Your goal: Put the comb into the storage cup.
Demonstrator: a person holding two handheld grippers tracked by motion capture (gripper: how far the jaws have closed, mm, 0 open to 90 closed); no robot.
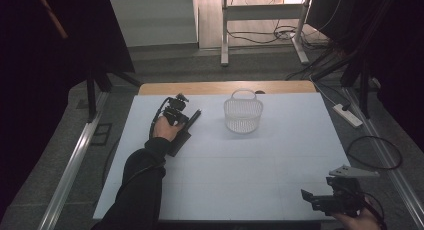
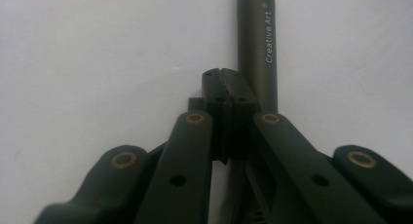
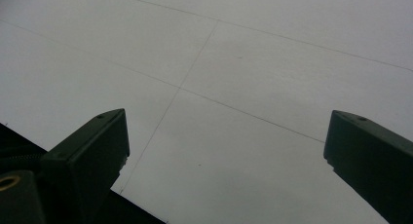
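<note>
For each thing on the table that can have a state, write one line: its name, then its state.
Left gripper: shut, nothing between its jaws, beside the pen.
Right gripper: open, empty, over bare table.
Pen: lying flat on the table, not held.
Basket: upright, handle up, looks empty.

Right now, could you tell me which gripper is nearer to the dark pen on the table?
Left. The left gripper is right beside the dark pen, jaws shut alongside its barrel. The right gripper sits at the table's near right corner, far from it, jaws open.
</note>
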